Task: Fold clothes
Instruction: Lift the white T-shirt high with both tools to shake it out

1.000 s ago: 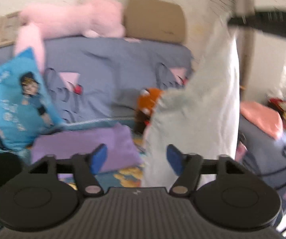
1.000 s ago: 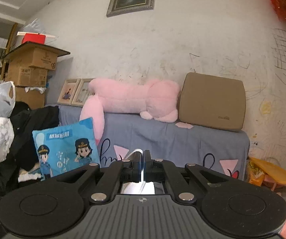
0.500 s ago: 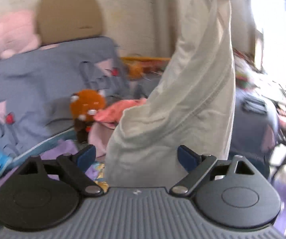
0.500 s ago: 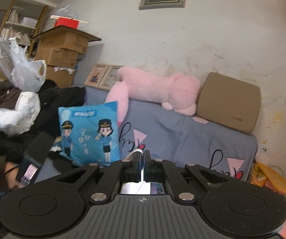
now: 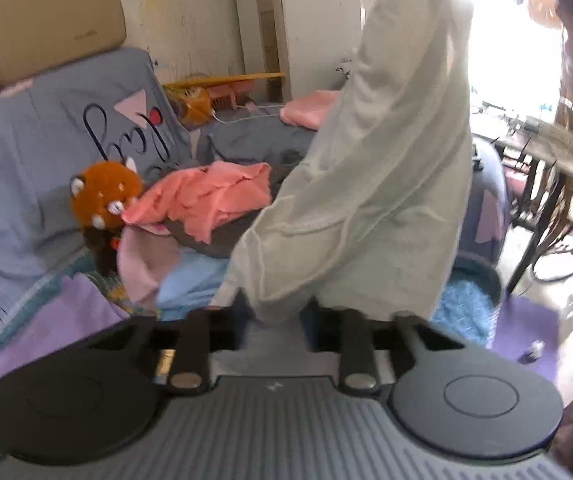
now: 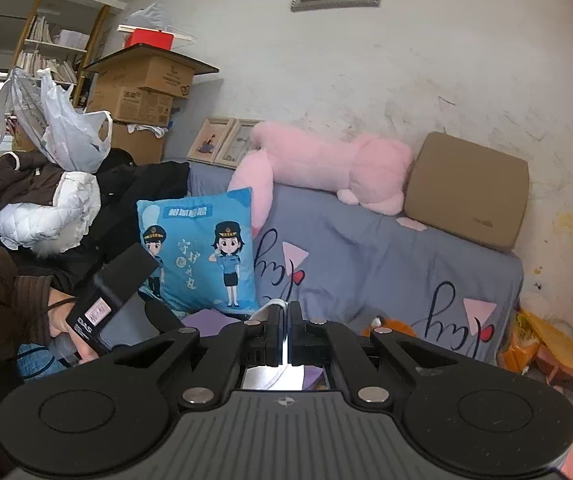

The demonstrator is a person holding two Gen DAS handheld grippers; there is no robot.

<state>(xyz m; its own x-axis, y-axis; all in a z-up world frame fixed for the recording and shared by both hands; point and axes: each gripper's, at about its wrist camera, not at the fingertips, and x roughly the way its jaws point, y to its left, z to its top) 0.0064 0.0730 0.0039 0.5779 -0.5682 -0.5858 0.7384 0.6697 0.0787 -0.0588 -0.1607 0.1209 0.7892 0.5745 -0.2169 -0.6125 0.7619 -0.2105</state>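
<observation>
Hanging pale garment [image 5: 386, 168], top cut off; hem hides left gripper [image 5: 274, 320] fingers, grip unclear. Right gripper [image 6: 285, 336] fingers closed on white fabric edge [image 6: 272, 305].

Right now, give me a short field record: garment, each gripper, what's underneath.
garment: pale garment hanging upright, top edge out of frame
left gripper: hem between fingers; grip unclear
right gripper: jaws shut on a strip of pale fabric
below: coral cloth, purple cloth, red panda toy
behind: grey-blue sofa cover
</observation>
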